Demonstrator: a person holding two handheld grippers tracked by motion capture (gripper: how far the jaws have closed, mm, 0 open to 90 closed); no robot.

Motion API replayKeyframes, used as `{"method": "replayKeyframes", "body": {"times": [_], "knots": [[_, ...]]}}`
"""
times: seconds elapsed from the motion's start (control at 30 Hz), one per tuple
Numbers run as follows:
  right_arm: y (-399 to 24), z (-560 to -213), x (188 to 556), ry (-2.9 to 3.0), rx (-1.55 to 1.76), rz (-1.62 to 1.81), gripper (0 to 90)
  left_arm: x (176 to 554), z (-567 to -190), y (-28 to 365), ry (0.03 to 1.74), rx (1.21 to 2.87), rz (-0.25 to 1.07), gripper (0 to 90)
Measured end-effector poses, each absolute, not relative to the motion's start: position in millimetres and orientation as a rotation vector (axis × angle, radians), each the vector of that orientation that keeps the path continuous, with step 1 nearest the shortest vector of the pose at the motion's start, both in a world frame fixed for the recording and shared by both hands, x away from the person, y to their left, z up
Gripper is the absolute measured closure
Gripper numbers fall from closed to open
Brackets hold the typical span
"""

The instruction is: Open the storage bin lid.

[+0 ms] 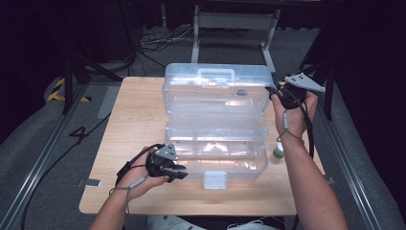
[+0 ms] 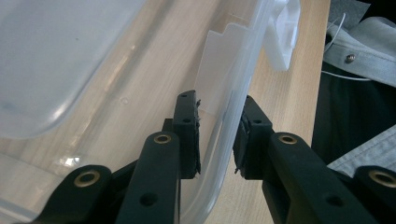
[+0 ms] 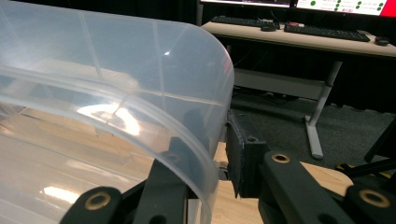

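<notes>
Clear storage box (image 1: 215, 143) open at centre of desk (image 1: 134, 120), front wall straddled by left hand-held gripper (image 1: 178, 172), lid corner (image 3: 205, 93) by right hand-held gripper (image 1: 280, 93), both half-closed, steadying base and lid.

My left gripper (image 1: 178, 172) sits low and near me, jaws a little apart. My right gripper (image 1: 277, 92) is stretched farther away, held up high, jaws a little apart too.
</notes>
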State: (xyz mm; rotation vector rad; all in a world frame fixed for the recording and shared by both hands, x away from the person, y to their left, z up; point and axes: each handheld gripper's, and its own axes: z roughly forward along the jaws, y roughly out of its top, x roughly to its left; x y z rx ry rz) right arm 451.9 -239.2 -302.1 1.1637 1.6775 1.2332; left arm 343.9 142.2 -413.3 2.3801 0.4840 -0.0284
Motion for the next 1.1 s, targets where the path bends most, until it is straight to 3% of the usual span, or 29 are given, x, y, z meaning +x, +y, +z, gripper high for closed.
{"method": "replayKeyframes", "body": {"times": [1.1], "knots": [[-238.1,-299.8,494.7,1.725,1.246,1.190,79.5,341.4,-414.7,142.6,0.481,2.365,0.001,72.6]]}}
